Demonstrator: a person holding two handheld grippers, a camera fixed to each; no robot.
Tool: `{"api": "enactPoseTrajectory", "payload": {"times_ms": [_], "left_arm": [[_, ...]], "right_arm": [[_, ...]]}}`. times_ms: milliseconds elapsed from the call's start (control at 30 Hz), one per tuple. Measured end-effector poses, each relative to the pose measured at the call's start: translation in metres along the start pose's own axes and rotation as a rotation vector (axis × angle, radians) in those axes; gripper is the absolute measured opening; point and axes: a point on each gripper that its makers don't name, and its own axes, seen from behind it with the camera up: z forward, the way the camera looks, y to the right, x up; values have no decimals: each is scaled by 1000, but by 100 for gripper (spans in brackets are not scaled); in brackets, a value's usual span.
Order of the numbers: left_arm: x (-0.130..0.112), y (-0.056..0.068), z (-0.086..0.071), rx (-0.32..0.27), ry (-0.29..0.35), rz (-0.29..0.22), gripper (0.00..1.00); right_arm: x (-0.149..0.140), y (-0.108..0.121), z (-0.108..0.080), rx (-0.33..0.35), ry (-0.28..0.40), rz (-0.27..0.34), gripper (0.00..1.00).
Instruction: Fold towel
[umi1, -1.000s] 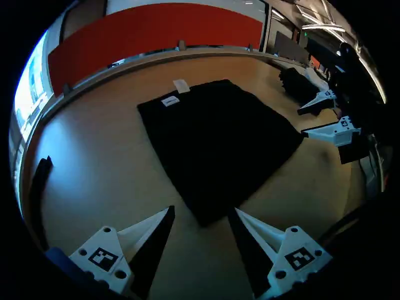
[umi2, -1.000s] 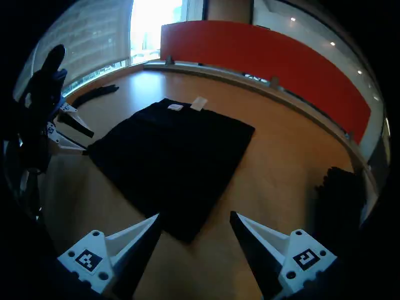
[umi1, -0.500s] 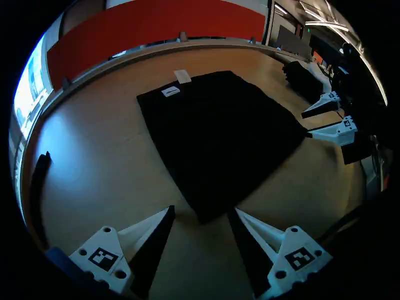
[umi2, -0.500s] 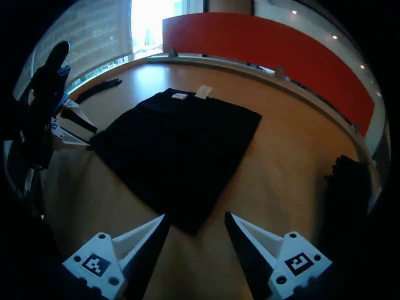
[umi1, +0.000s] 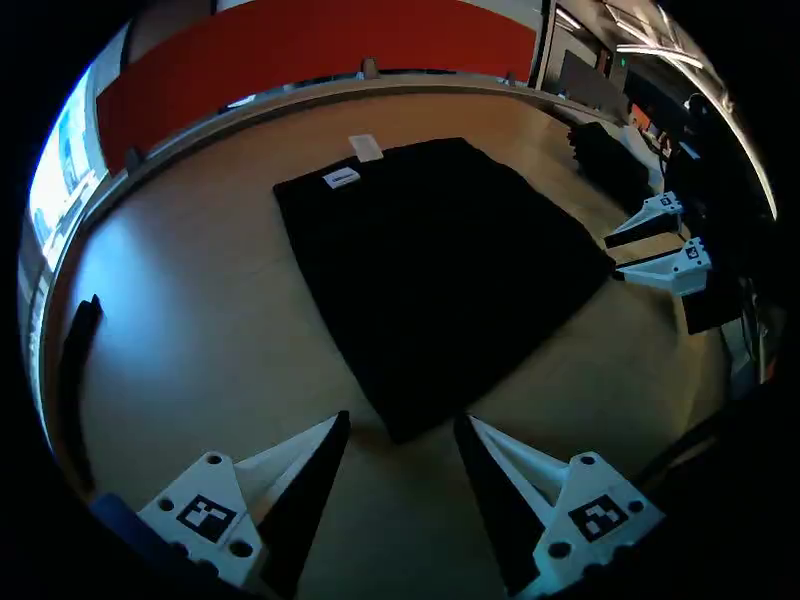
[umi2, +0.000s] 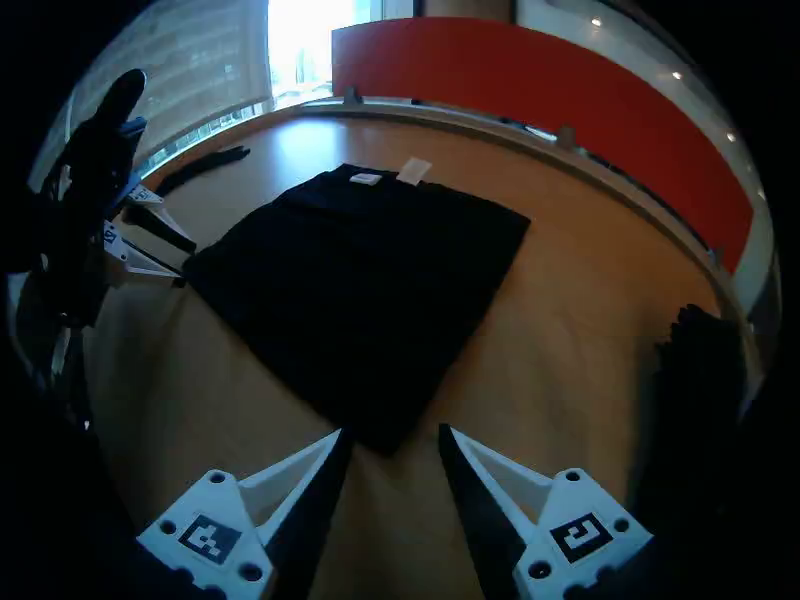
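— Left gripper view first. See the towel?
— Yes. Black towel (umi1: 440, 270), flat on the wooden tabletop (umi1: 200, 330). White tag (umi1: 342, 178) at the far edge.
— Pinching it with the left gripper (umi1: 400, 418)?
— No. Spread apart, holding nothing. Near towel corner just between the tips.
— And in the right gripper view?
— Right gripper (umi2: 392, 430) spread apart too, empty. Another towel corner right between its tips. Touching or not, cannot tell.
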Motion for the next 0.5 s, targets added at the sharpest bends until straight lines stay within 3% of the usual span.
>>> {"api": "enactPoseTrajectory", "payload": {"times_ms": [133, 200, 267, 400, 500], "left_arm": [[-1, 1, -1, -2, -4, -3, 73], [-2, 2, -1, -2, -8, -3, 60], [-3, 1, -1, 6, -10, -4, 53], [-4, 1, -1, 11, -12, 0, 51], [-4, 1, -1, 10, -17, 3, 51]], "right_arm": [[-1, -1, 0, 8, -5, -5, 55], [-2, -2, 1, 11, -9, -7, 52], [-3, -3, 1, 15, -12, -7, 46], [-3, -3, 1, 14, -11, 0, 34], [-3, -2, 1, 12, -11, 5, 32]]}}
